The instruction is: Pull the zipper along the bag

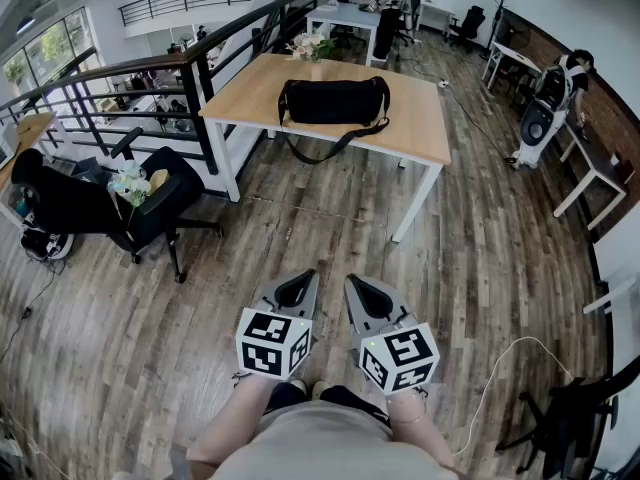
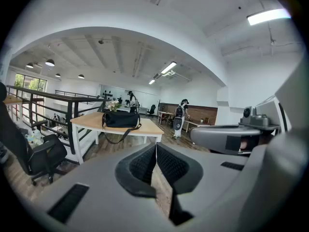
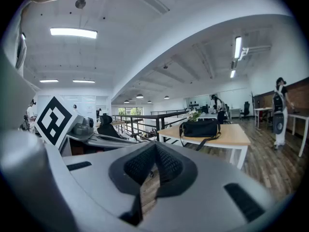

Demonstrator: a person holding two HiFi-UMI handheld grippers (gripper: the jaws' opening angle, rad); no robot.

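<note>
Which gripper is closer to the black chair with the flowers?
Left. The left gripper hangs right of the black chair, apart from it; the right gripper is even farther right.

**Bag** [image 1: 333, 101], 12 o'clock: plain black, strap included. **Tabletop** [image 1: 425, 133]: pale wood grain, on white legs. **Floor** [image 1: 330, 228]: streaked grey-brown planks. **Left gripper** [image 1: 303, 280] and **right gripper** [image 1: 356, 286], 6 o'clock: grey shells and black ribbed pads [image 2: 144, 164], each with a white cube bearing black square markers. **Office chair** [image 1: 150, 203], 9 o'clock: black.
</note>
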